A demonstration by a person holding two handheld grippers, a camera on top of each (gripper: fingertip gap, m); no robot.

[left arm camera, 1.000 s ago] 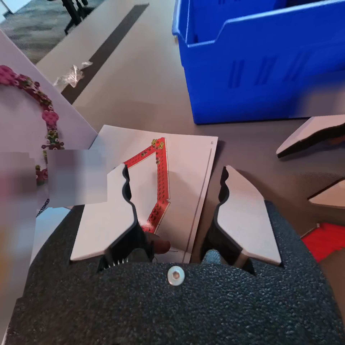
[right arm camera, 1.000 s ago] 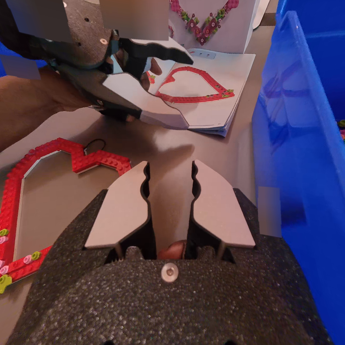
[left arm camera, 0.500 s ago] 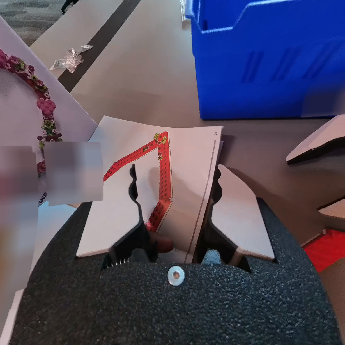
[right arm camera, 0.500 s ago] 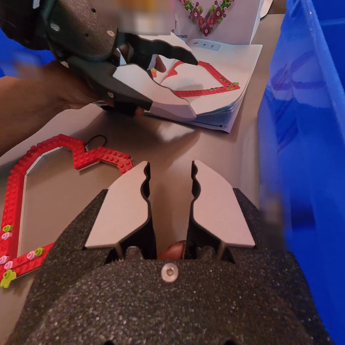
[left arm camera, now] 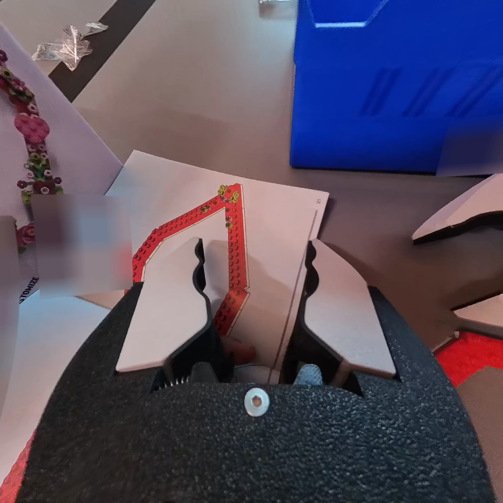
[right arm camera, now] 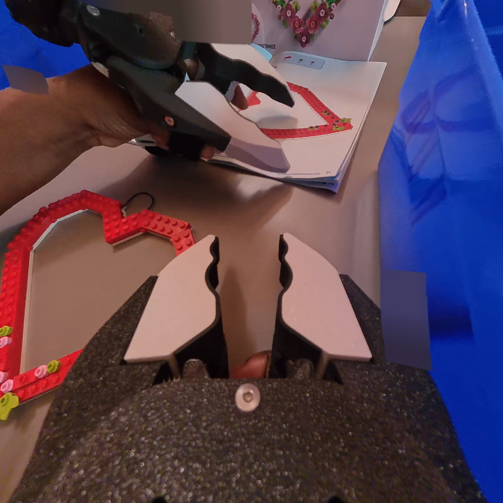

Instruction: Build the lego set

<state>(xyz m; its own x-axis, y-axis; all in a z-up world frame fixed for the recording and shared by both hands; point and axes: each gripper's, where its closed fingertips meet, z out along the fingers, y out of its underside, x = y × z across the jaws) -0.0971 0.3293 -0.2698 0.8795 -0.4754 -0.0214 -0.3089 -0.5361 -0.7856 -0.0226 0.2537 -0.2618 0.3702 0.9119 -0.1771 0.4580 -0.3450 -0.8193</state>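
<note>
The open instruction booklet (left arm camera: 272, 217) lies on the table and shows a red heart frame. My left gripper (left arm camera: 255, 242) is open, its fingers astride the right part of the top page. In the right wrist view the left gripper (right arm camera: 287, 133) has one finger above the booklet (right arm camera: 353, 95) and one at its near edge. The built red heart frame (right arm camera: 109, 226) lies flat at the left, with small lime and pink pieces (right arm camera: 46, 367) on it. My right gripper (right arm camera: 248, 236) is open and empty just right of the frame; it also shows in the left wrist view (left arm camera: 432, 275).
A big blue bin (right arm camera: 449, 190) stands close on the right; it also shows in the left wrist view (left arm camera: 381, 95). The set's white box (left arm camera: 68, 130) stands behind the booklet. A crumpled clear wrapper (left arm camera: 65, 49) lies far back. A black loop (right arm camera: 141, 198) lies by the frame. The crumpled clear wrapper (left arm camera: 65, 49) is about 25 cm from my left fingertips and 35 cm from my right.
My left gripper has moved forward over the booklet and its jaws have narrowed a little around the page's right part. The right gripper has barely moved.
</note>
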